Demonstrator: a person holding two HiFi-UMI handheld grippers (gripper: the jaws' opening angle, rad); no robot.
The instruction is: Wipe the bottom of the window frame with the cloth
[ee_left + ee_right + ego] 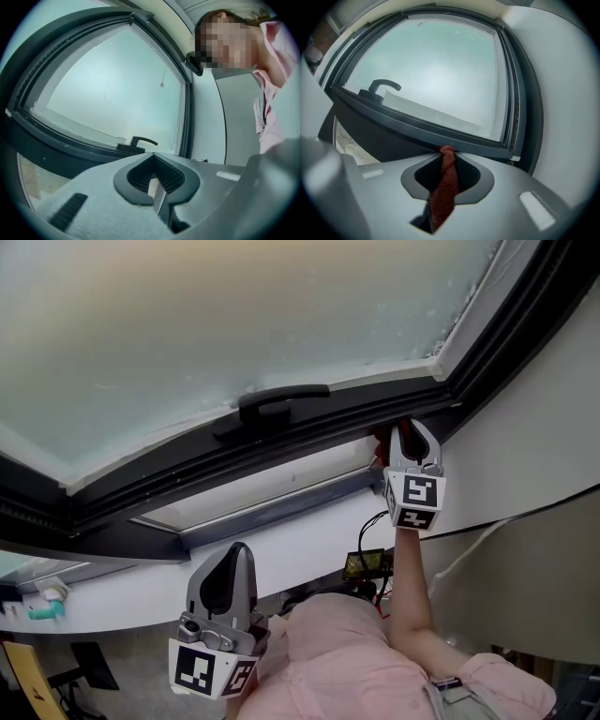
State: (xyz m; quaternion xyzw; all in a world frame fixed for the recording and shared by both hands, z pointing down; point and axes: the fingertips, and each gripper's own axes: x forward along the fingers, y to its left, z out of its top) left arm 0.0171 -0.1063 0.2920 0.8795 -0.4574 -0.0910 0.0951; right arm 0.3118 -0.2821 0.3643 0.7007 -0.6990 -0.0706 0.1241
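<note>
Right gripper [405,430] is raised, jaws clamped on the red knit cloth [446,187]. The cloth's tip presses against the dark bottom rail of the window frame [417,127], near its right corner and well right of the handle [277,401]. Left gripper [232,563] is held low, apart from the frame, jaws together with nothing between them.

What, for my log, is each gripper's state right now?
Left gripper: closed, empty.
Right gripper: closed on the red cloth, against the window frame.
</note>
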